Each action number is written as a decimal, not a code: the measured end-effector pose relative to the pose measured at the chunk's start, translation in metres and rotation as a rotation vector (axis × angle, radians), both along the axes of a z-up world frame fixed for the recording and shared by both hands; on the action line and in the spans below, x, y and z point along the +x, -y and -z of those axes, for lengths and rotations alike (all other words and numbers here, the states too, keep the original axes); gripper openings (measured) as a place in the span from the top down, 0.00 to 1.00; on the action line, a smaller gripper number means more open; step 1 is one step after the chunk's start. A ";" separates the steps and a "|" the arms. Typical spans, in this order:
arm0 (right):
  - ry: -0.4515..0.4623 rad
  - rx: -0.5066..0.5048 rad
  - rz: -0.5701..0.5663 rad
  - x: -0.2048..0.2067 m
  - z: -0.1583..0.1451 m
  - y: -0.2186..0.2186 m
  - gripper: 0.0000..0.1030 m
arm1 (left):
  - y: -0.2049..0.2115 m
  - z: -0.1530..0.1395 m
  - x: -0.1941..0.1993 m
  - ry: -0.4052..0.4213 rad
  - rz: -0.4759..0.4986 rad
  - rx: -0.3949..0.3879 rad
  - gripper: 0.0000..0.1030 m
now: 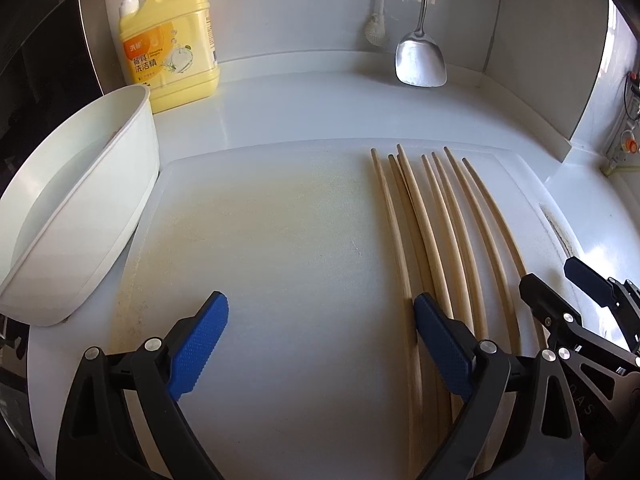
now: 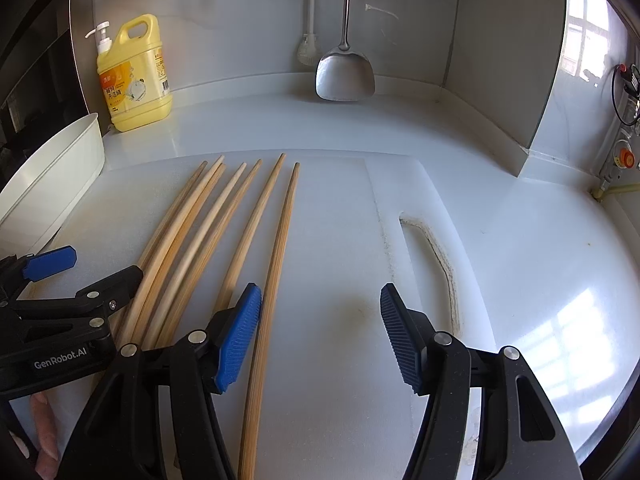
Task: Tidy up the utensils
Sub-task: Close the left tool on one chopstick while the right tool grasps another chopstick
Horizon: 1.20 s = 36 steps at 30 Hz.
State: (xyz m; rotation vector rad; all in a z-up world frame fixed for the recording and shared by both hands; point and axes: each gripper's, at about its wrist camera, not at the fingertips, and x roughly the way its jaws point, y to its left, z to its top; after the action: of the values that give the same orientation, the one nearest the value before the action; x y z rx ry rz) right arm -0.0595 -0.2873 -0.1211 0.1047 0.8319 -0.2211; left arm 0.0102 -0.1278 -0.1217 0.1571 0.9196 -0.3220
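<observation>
Several long wooden chopsticks (image 1: pixel 440 240) (image 2: pixel 224 232) lie side by side on a white cutting board (image 1: pixel 280 240) (image 2: pixel 340 220), tips pointing away. My left gripper (image 1: pixel 320 312) is open over the board's bare left half. Its right finger (image 1: pixel 440 344) sits at the left edge of the bundle, and the leftmost stick runs just inside it. My right gripper (image 2: pixel 320 300) is open too. The rightmost chopstick (image 2: pixel 276 280) runs just inside its left finger (image 2: pixel 238 340), with no pad pressing on it. Each gripper shows in the other's view, the right (image 1: pixel 560 280) and the left (image 2: pixel 88 270).
A white oval container (image 1: pixel 80 200) (image 2: pixel 52 176) stands at the board's left edge. A yellow detergent bottle (image 1: pixel 172 48) (image 2: pixel 136 76) is at the back left. A steel spatula (image 1: pixel 420 60) (image 2: pixel 345 76) hangs on the back wall. The board's handle slot (image 2: pixel 436 260) lies right.
</observation>
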 end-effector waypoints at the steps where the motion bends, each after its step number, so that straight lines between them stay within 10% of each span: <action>1: 0.001 0.000 0.001 0.000 0.000 0.000 0.43 | -0.002 0.000 0.001 0.001 -0.008 -0.002 0.10; 21: 0.012 -0.015 -0.026 0.013 0.001 -0.005 0.45 | -0.004 0.001 0.016 0.001 -0.050 -0.006 0.08; 36: 0.022 -0.026 -0.116 0.017 0.001 -0.022 0.93 | 0.016 -0.009 0.001 0.018 0.039 -0.008 0.93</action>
State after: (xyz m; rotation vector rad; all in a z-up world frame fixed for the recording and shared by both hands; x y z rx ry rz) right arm -0.0425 -0.2654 -0.1224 0.0340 0.8104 -0.1221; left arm 0.0114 -0.1436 -0.1132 0.1705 0.8982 -0.3604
